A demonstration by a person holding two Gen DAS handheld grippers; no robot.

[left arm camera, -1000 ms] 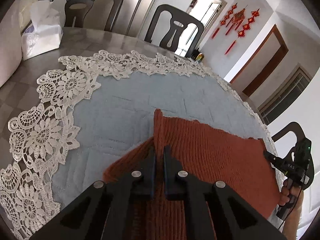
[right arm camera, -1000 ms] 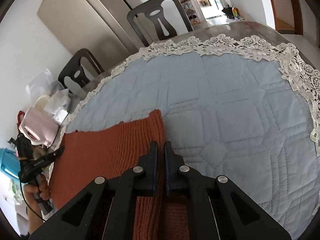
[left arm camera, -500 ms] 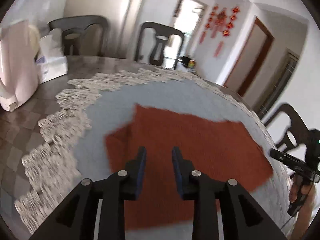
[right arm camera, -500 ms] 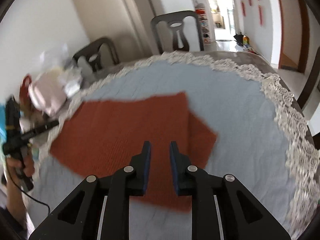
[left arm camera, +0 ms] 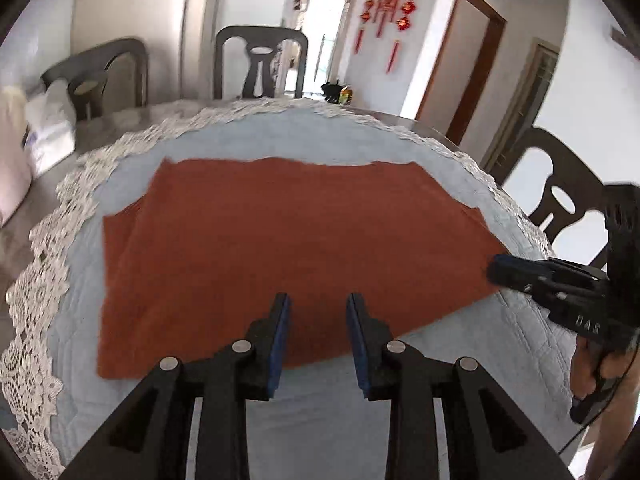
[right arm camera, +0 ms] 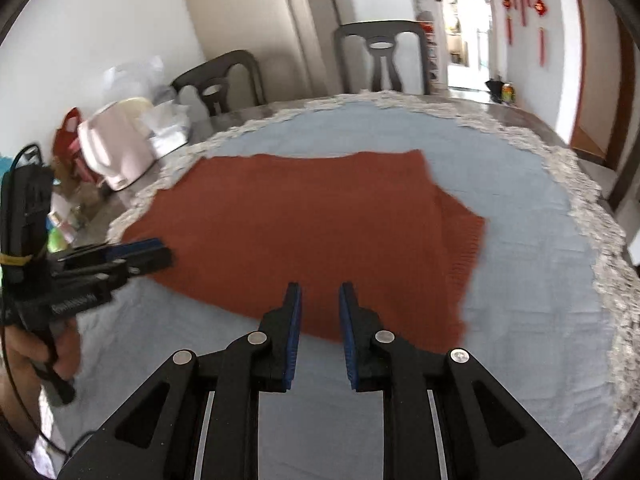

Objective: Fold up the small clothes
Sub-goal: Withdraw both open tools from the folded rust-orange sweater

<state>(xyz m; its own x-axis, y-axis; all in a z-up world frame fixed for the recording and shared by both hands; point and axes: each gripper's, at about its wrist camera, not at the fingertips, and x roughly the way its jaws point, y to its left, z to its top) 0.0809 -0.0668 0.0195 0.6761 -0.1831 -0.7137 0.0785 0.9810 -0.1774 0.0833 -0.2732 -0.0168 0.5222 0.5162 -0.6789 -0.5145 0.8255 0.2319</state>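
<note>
A rust-red knitted garment (left arm camera: 280,232) (right arm camera: 300,220) lies flat on the light blue quilted tablecloth (left arm camera: 208,136) (right arm camera: 520,280), with a side part folded in at each end. In the left wrist view my left gripper (left arm camera: 318,304) hovers over the garment's near edge, open, with nothing between its blue pads. Its tips (right arm camera: 160,254) show at the garment's left corner in the right wrist view. My right gripper (right arm camera: 320,292) also stands open and empty above the near edge. From the left wrist view it (left arm camera: 496,270) sits by the garment's right corner, held by a hand.
White lace trim (left arm camera: 48,264) rims the cloth on a round table. Dark chairs (left arm camera: 260,64) (left arm camera: 560,184) stand around it. A pale pink kettle (right arm camera: 116,152), a tissue pack (left arm camera: 48,128) and bags crowd the table's left side.
Both grippers were shut on the garment's corners and have let go and opened. They drew back toward the near edge and rolled level, and the garment now lies flat.
</note>
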